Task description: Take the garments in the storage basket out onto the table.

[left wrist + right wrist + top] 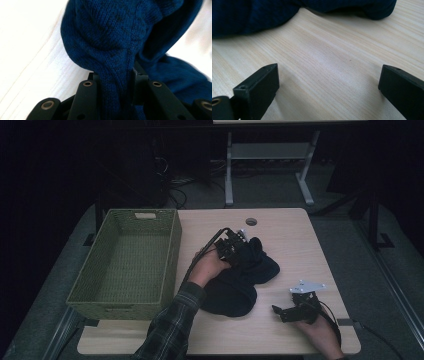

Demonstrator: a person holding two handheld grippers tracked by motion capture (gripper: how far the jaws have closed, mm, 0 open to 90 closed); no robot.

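Note:
A dark blue knitted garment (240, 280) lies crumpled in the middle of the light wooden table (290, 240). My left gripper (239, 249) is at its far edge and shut on a fold of the blue knit (115, 62), which bunches up between the jaws. My right gripper (280, 312) rests low near the table's front right, open, with bare wood between its jaws (327, 82). The garment's edge (257, 15) lies just beyond it.
A green woven basket (172, 250) with nothing in it stands on the table's left side, close to the garment. A round cable hole (251, 221) sits near the far edge. Beyond the table stand a desk frame (270, 165) and dark floor.

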